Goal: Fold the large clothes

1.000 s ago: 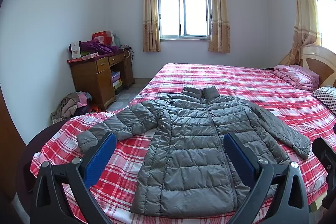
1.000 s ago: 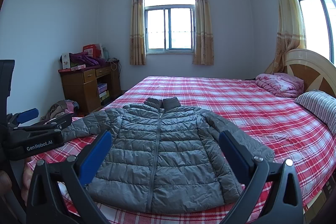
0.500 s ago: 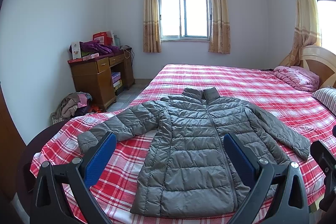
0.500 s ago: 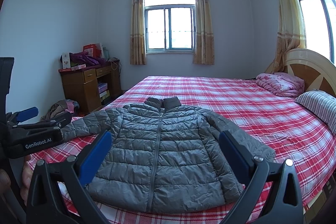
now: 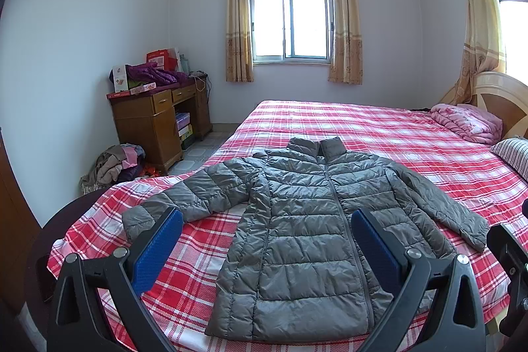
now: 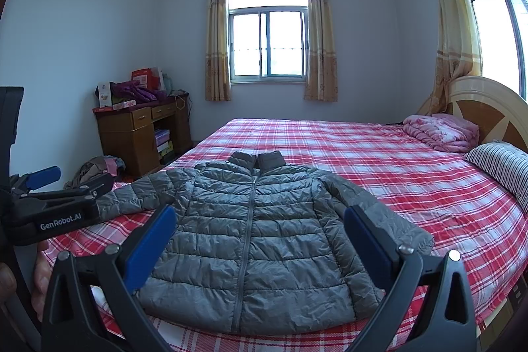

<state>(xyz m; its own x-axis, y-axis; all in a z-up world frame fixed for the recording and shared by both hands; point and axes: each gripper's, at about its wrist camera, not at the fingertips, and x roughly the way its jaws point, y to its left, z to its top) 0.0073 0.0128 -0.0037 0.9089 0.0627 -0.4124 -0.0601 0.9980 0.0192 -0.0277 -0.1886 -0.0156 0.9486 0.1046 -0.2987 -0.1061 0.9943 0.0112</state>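
Observation:
A grey quilted puffer jacket [image 5: 307, 220] lies flat and zipped on the bed's red plaid sheet [image 5: 379, 127], collar toward the window, both sleeves spread outward. It also shows in the right wrist view [image 6: 254, 230]. My left gripper [image 5: 265, 240] is open and empty, held above the near edge of the bed in front of the jacket's hem. My right gripper [image 6: 259, 236] is open and empty, also above the near edge. The left gripper's body [image 6: 49, 207] shows at the left of the right wrist view, near the jacket's left sleeve.
A wooden desk [image 5: 155, 121] with boxes and purple clothes stands at the left wall, with a clothes pile [image 5: 112, 164] on the floor beside it. A folded pink quilt [image 5: 468, 124], a striped pillow [image 5: 511, 154] and the headboard [image 6: 488, 108] are at the right.
Both views have shifted only very slightly. The jacket lies as before and both grippers stay open.

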